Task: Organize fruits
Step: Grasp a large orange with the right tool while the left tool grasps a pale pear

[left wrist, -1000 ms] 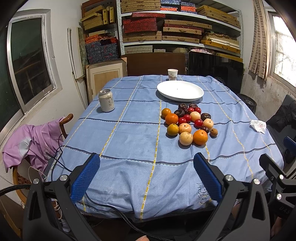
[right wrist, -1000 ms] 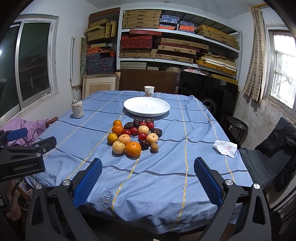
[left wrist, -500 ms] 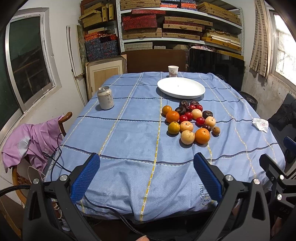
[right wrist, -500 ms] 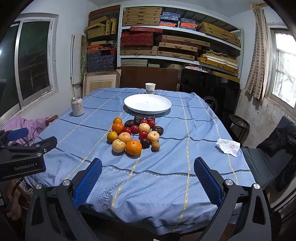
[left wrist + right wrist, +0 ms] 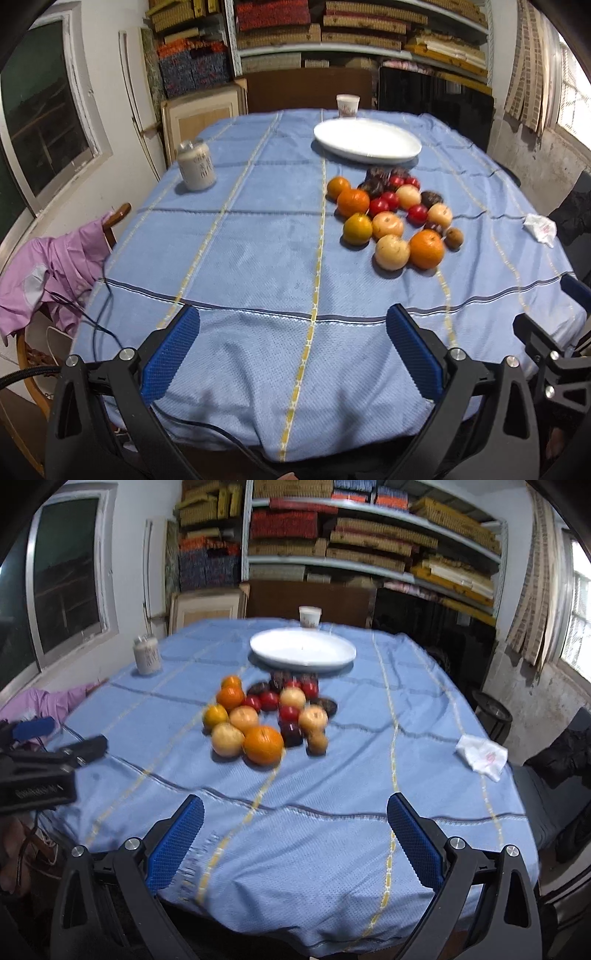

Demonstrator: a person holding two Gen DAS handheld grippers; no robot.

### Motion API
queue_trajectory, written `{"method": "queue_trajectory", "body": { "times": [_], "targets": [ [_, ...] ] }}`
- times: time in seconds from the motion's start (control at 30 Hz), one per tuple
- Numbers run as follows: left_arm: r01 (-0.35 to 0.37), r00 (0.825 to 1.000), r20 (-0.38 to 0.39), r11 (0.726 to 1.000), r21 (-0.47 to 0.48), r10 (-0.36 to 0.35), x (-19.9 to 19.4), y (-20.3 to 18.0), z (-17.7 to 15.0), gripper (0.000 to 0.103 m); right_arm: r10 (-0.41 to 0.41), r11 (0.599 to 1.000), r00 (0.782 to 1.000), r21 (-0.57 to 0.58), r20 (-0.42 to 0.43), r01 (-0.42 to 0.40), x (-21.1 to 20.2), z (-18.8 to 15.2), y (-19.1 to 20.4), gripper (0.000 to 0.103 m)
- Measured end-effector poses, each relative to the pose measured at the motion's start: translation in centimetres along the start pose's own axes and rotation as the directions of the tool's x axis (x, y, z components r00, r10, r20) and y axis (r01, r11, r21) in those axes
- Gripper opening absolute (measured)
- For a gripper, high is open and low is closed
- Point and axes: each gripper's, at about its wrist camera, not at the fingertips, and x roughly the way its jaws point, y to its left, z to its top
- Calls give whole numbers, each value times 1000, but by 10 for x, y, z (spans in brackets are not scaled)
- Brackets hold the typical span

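A cluster of fruit (image 5: 391,218) lies on the blue tablecloth: oranges, pale apples, small red and dark fruits. Its nearest pieces are an orange (image 5: 263,745) and a pale apple (image 5: 227,739). Behind the cluster sits an empty white plate (image 5: 367,142), also visible in the right wrist view as the plate (image 5: 303,651). My left gripper (image 5: 293,349) hangs open over the table's near edge, well short of the fruit. My right gripper (image 5: 295,830) is open too, over the near edge, with the fruit ahead and slightly left. Nothing sits between either pair of blue pads.
A drink can (image 5: 195,170) stands at the table's left. A paper cup (image 5: 347,105) is behind the plate. A crumpled tissue (image 5: 482,757) lies at the right. A chair with pink cloth (image 5: 48,269) is at the left; shelves fill the back wall.
Both grippers have moved forward toward the table; the fruit and plate appear larger and nearer. Both stay open.
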Motion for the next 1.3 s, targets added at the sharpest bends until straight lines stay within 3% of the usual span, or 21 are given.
{"method": "queue_trajectory", "body": {
  "times": [0.23,0.5,0.67,0.73,0.8,0.83,1.07,1.13,1.2,1.23,1.3],
  "targets": [
    [12,998,-70,1000,19,-11,57,-8,13,99,-5,1000,996,7,-88,6,70,10,-16,97],
    [-8,995,-95,999,31,11,94,-12,37,99,72,995,987,-62,-145,-82,120,39,20,92],
    [-12,994,-108,999,44,16,107,-12,42,99,103,989,978,-87,-182,-120,142,51,37,64],
    [-9,993,-114,999,41,14,111,-11,43,99,107,988,974,-92,-198,-127,149,53,40,59],
    [-4,993,-116,999,40,8,113,-11,43,99,121,986,974,-91,-194,-140,151,55,42,55],
    [0,993,-117,999,42,5,114,-12,43,99,126,985,974,-95,-191,-146,151,56,42,48],
    [83,992,-99,994,67,-76,107,-31,48,99,125,989,984,-59,-130,-133,120,48,14,47],
    [173,981,-93,983,56,-167,107,-41,52,99,112,992,987,-44,-116,-118,108,44,0,47],
    [279,956,-105,960,32,-274,110,-49,54,99,81,996,990,-24,-116,-84,100,39,-17,47],
    [296,949,-119,955,19,-292,114,-54,55,99,70,997,991,-20,-117,-73,98,37,-21,47],
    [252,958,-155,967,40,-243,127,-66,55,99,57,998,991,-4,-120,-58,94,32,-32,47]
  ]
}}
